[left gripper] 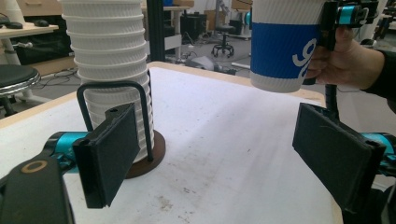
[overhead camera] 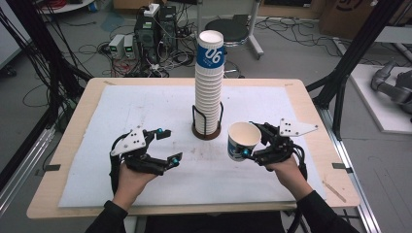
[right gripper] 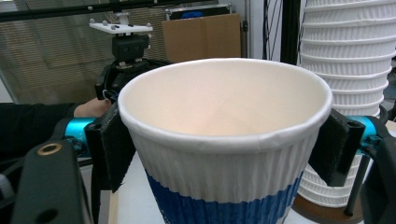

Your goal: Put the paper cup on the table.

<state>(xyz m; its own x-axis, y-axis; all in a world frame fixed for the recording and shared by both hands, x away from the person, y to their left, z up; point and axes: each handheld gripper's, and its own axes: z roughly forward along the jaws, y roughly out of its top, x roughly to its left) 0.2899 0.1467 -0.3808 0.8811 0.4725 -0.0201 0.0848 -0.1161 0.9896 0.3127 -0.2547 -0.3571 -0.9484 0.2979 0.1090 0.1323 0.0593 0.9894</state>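
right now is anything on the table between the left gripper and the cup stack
No. In the high view, bare white mat separates the left gripper from the cup stack in its holder. The left gripper view shows the same bare stretch.

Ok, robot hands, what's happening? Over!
Right gripper clamped on paper cup, lifted. Left gripper open, empty. Cup stack in holder beside it, path clear.

A wooden table [overhead camera: 311,109] carries a white mat [overhead camera: 145,107] (scuffed and stained near the middle); on the mat stands a round brown holder [overhead camera: 206,133] with a tall cup stack [overhead camera: 209,87]
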